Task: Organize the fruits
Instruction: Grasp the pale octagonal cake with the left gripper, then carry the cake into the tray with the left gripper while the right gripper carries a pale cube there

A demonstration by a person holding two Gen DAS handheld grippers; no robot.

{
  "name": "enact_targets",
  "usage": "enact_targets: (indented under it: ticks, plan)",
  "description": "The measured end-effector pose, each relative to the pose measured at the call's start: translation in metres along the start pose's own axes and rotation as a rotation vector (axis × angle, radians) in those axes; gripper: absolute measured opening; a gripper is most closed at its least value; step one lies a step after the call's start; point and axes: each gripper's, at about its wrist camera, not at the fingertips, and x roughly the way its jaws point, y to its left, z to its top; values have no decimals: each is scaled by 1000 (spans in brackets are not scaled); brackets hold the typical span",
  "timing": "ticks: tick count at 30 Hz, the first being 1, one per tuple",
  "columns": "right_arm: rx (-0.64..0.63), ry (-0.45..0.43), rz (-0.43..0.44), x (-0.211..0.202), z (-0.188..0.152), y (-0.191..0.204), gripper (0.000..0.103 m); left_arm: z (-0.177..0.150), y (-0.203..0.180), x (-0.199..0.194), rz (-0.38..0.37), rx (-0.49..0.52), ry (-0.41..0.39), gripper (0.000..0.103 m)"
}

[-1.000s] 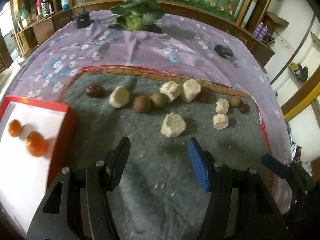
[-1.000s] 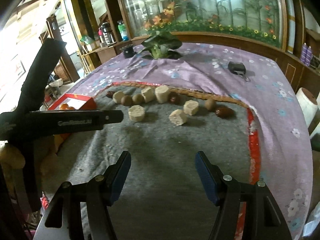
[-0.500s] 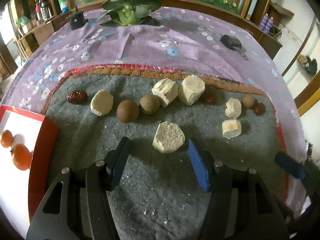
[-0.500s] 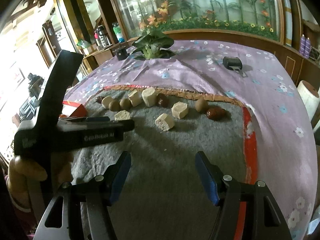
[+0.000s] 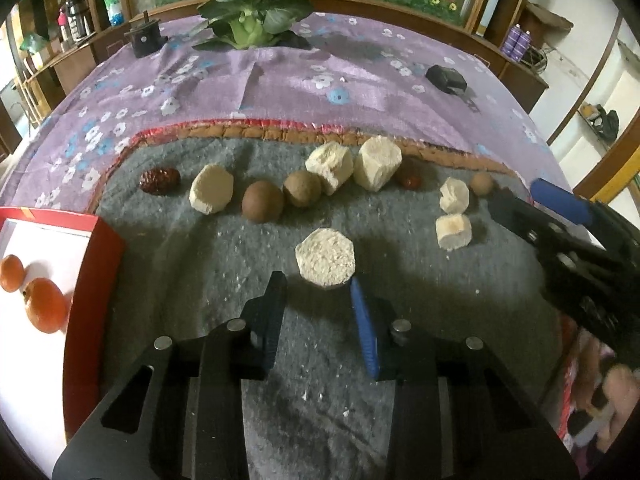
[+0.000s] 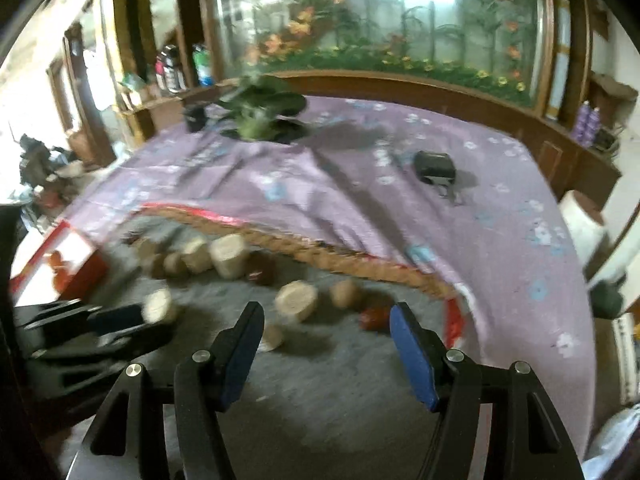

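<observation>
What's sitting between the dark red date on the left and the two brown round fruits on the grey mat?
One pale hexagonal chunk lies between the date and the nearer brown fruit, seen in the left wrist view; the right wrist view is too blurred to confirm.

You will find no lettering, label, brand or number that can be read in either wrist view. The bottles on the side shelf are too small for their labels to be made out, and the right wrist view is blurred.
</observation>
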Motion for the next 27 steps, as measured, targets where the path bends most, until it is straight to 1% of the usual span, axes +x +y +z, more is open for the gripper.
enact_targets:
  ticks: [3,4,5,7,9,11,14,18,22,23,26,27]
  plan:
    - [-9,51,50,11,-3,0,65,1,0,-1,-1,-1,3,32]
    - [-11,48,82,8,-5,1,65,1,1,-1,-4,-3,5,32]
    - [-26,57,132,1,-11,5,65,1,2,-2,-8,-4,7,32]
    - [-57,84,158,-5,-20,11,65,1,3,-1,-15,-1,12,32]
    - [-82,89,147,-12,-30,14,65,1,1,-1,-12,6,14,32]
    - [-64,81,132,-18,-33,12,65,1,0,-2,0,14,9,32]
    - [-52,59,161,-24,-34,12,65,3,-4,-1,18,19,1,32]
    - [-84,58,122,-24,-35,16,65,7,-8,5,29,30,-2,32]
    - [-52,54,160,-22,-35,14,65,7,-11,8,38,41,-22,32]
    - [-47,51,172,-22,-34,15,65,7,-10,7,36,39,-28,29]
    - [-47,51,206,-16,-32,21,65,6,-5,4,6,31,-34,29]
    - [-52,58,205,-12,-31,24,65,5,-2,2,-4,25,-33,29]
